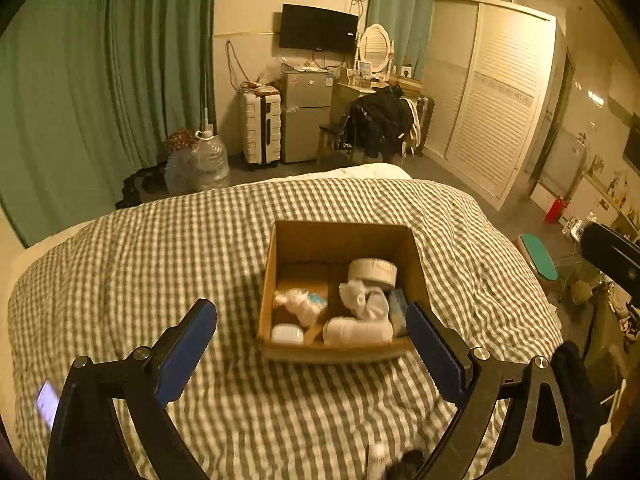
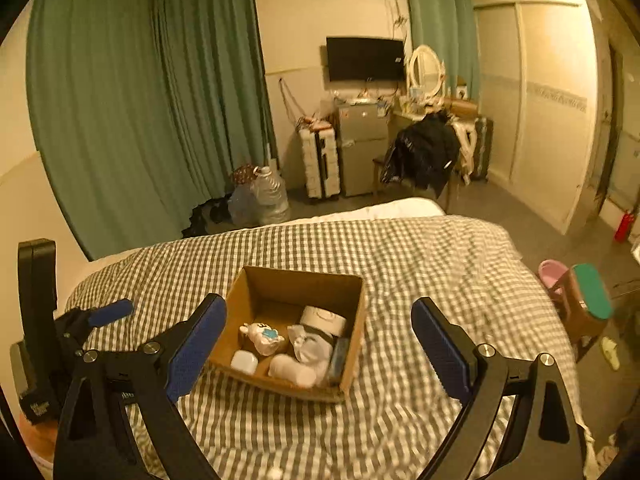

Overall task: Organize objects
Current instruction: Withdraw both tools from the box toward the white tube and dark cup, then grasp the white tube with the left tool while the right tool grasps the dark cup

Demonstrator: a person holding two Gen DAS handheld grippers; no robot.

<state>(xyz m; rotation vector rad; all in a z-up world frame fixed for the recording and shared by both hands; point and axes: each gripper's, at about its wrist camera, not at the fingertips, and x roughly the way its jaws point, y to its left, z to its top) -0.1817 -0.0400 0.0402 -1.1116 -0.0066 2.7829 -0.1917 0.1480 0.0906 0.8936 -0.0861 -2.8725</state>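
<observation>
Item: cardboard box [image 1: 340, 240], lower centre of frame, on the checked bed [image 1: 160, 240], holding a tape roll [image 1: 372, 272] and white sundries. We hold left tongs [image 1: 312, 344] and right tongs [image 2: 318, 350] apart, empty; box lies just ahead, nearer the left.

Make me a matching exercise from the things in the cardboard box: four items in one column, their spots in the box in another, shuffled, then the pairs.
Things:
1. tape roll
2. small white case
3. white bottle
4. white toy with blue patch

Places in the cardboard box:
A. near left corner
B. far right
C. left side, beyond the case
D. near right, lying down

Pairs: 1-B, 2-A, 3-D, 4-C
</observation>
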